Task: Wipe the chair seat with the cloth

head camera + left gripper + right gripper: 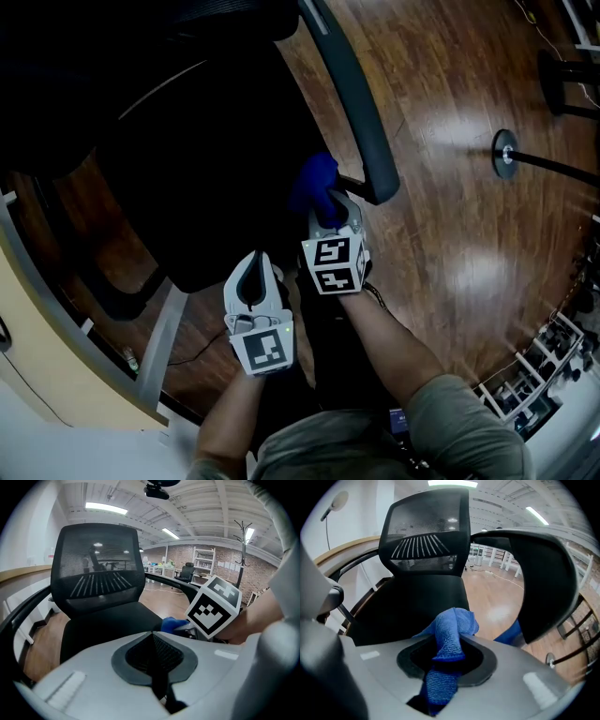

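A black office chair fills the upper left of the head view, its seat (206, 169) dark beneath both grippers. My right gripper (328, 214) is shut on a blue cloth (312, 183), which hangs over the seat's right edge just inside the right armrest (361, 112). In the right gripper view the cloth (452, 630) bunches up out of the jaws of my right gripper (447, 656), with the seat (417, 606) and mesh backrest (429, 531) beyond. My left gripper (255, 270) hovers by the seat's front edge, and in its own view my left gripper (154, 656) has its jaws together, holding nothing.
The floor (450, 234) is wood. A coat stand's round base (504, 153) stands to the right of the chair. A pale desk edge (56, 347) curves along the left. The chair's left armrest (23, 611) shows beside the seat.
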A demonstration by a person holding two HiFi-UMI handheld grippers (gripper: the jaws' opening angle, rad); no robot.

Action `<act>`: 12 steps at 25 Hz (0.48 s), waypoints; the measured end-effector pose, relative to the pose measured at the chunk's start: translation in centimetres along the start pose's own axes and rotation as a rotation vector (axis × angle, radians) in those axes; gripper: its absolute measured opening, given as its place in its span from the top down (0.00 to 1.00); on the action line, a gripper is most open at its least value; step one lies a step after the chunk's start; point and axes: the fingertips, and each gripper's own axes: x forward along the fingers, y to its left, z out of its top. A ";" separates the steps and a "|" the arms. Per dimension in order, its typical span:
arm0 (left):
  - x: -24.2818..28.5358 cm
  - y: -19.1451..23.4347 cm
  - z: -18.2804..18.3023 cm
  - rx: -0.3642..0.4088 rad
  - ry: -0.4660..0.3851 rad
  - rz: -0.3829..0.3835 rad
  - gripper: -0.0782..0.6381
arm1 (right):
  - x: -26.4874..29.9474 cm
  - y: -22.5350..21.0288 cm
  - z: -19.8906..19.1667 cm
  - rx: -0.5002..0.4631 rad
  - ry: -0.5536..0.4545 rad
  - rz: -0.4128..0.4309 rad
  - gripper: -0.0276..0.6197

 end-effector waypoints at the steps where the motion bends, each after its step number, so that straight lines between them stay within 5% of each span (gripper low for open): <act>1: 0.3 -0.4 0.0 0.003 0.001 -0.003 0.88 | 0.0 -0.5 -0.4 0.009 0.004 -0.006 0.80; 12: 1.1 -2.3 -0.2 0.011 0.020 0.047 0.88 | 1.3 -2.1 -2.9 0.045 0.040 0.027 0.80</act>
